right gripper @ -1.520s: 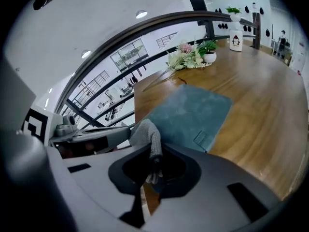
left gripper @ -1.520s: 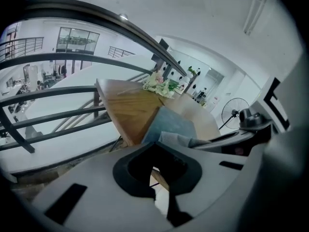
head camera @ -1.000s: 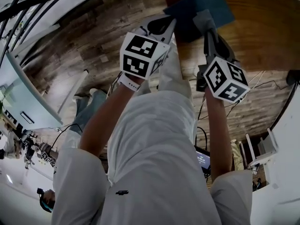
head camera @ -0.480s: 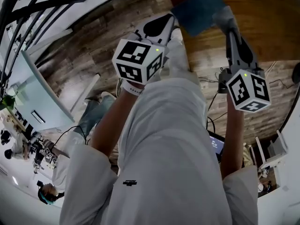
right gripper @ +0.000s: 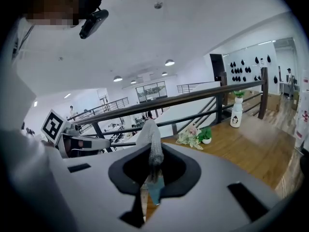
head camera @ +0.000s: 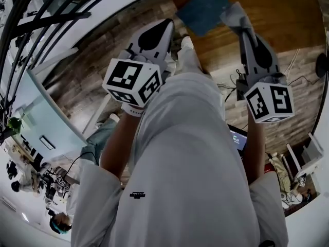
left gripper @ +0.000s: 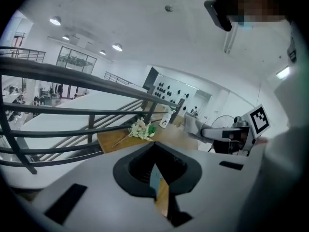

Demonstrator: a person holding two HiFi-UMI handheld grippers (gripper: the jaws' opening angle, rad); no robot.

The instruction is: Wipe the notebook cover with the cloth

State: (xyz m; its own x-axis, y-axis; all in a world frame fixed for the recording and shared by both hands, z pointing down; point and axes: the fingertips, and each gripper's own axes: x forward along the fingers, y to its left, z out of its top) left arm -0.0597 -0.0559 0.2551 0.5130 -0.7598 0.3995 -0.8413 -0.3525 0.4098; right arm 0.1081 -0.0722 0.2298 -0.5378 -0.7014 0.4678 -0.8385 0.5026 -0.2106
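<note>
A blue notebook (head camera: 202, 8) lies on the brown wooden table (head camera: 277, 14) at the top of the head view. My right gripper (head camera: 237, 17) is shut on a grey cloth (head camera: 232, 10), which hangs just right of the notebook's edge. In the right gripper view the cloth (right gripper: 151, 146) stands up between the jaws, with a sliver of blue below it. My left gripper (head camera: 169, 24) is shut with nothing in it, over the floor left of the notebook. Its jaws meet in a point in the left gripper view (left gripper: 155, 147).
A small white bouquet (left gripper: 140, 128) and a white vase (right gripper: 236, 114) stand at the table's far side by a dark railing (right gripper: 193, 98). Cables and a lit screen (head camera: 237, 140) lie on the plank floor below the table's edge. The person's white-clad body (head camera: 180, 179) fills the lower head view.
Both grippers have drawn back from the notebook. The cloth, which lay on the blue cover a second ago, now hangs off its right edge. The left gripper has moved left, away from the notebook.
</note>
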